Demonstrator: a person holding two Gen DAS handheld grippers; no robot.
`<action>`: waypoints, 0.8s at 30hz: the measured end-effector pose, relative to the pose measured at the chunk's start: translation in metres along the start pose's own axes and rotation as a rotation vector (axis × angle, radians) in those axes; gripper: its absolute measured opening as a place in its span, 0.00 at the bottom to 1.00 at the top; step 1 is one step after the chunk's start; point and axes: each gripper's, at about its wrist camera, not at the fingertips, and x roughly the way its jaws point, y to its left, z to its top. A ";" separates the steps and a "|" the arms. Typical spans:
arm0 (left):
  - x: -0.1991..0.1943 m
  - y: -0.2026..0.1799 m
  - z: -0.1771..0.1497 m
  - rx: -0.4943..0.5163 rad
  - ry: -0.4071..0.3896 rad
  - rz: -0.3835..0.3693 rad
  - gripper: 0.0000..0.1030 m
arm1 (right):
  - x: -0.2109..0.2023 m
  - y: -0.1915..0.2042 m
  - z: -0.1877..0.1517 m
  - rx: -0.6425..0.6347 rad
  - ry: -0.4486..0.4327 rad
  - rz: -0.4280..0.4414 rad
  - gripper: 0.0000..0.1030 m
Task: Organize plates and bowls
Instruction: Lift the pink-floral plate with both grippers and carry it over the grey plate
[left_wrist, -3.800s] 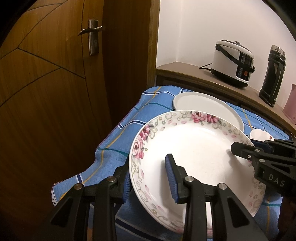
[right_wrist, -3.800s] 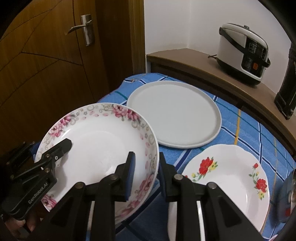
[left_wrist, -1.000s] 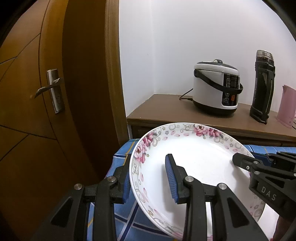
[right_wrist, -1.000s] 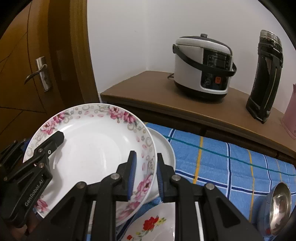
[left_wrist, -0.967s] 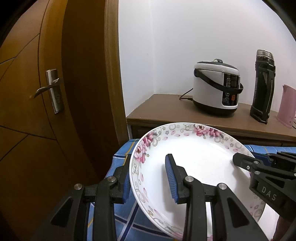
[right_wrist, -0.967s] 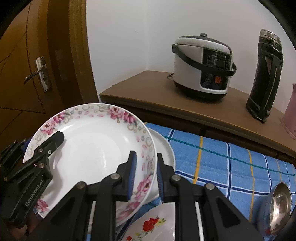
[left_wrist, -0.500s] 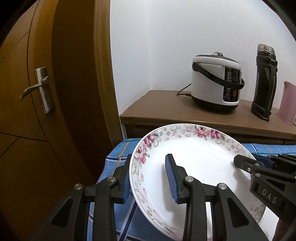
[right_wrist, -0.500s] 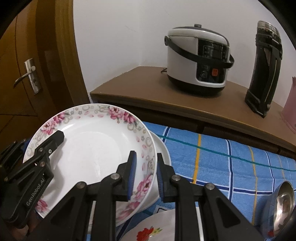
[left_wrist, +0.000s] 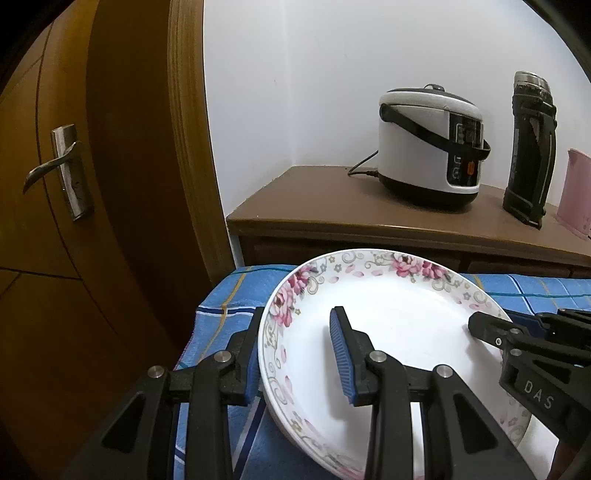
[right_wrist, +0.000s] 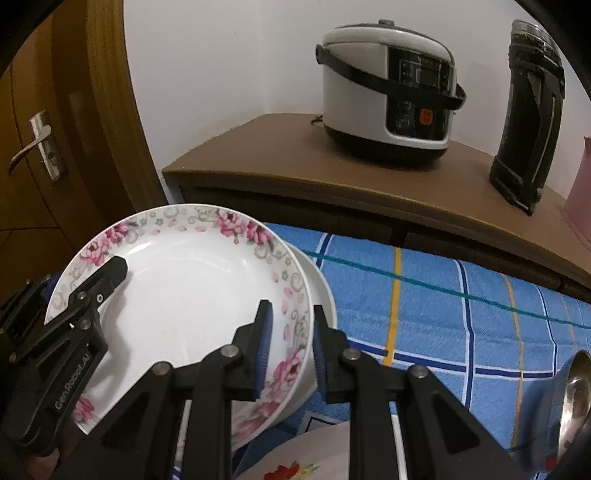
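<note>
A white plate with a pink flower rim (left_wrist: 399, 317) (right_wrist: 184, 291) is held between both grippers above the blue checked tablecloth (right_wrist: 443, 306). My left gripper (left_wrist: 295, 350) is shut on the plate's left rim. My right gripper (right_wrist: 291, 343) is shut on its right rim. Under the flowered plate, a plain white plate (right_wrist: 323, 295) shows as a sliver at its right edge. A white plate with red flowers (right_wrist: 295, 469) peeks in at the bottom.
A brown sideboard (right_wrist: 332, 166) behind the table carries a white rice cooker (right_wrist: 388, 85), a black flask (right_wrist: 528, 110) and a pink item (left_wrist: 578, 192). A wooden door with a metal handle (left_wrist: 59, 170) stands at left. A steel bowl (right_wrist: 569, 402) lies at right.
Both grippers, still holding the flowered plate, have moved forward and lower toward the plain white plate; the sideboard and rice cooker look closer.
</note>
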 end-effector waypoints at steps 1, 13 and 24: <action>0.002 0.000 0.000 0.000 0.002 0.000 0.36 | 0.002 0.000 0.001 0.001 0.003 -0.002 0.20; 0.015 -0.005 0.002 0.019 0.005 -0.006 0.36 | 0.028 0.000 0.003 -0.003 0.037 -0.052 0.20; 0.026 -0.007 0.000 0.021 0.045 -0.028 0.36 | 0.040 -0.003 0.002 0.003 0.064 -0.067 0.19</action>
